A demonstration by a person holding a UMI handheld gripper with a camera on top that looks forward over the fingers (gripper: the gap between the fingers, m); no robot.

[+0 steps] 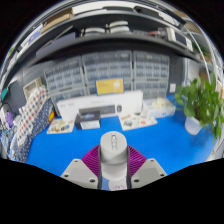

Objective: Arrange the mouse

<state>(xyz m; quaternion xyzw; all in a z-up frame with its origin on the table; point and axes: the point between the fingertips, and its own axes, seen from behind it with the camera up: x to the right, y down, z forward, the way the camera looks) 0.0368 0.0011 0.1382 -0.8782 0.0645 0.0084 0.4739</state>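
Note:
A light grey computer mouse sits between my gripper's two fingers, its front end pointing ahead over the blue table mat. Both magenta pads press against the mouse's sides, so the fingers are shut on it. The grey fingertips flank its rear. Whether the mouse rests on the mat or is held above it cannot be seen.
A white box stands across the back of the mat, with small items in front of it. A green plant is at the right. Drawer cabinets line the wall behind. Stacked items sit left.

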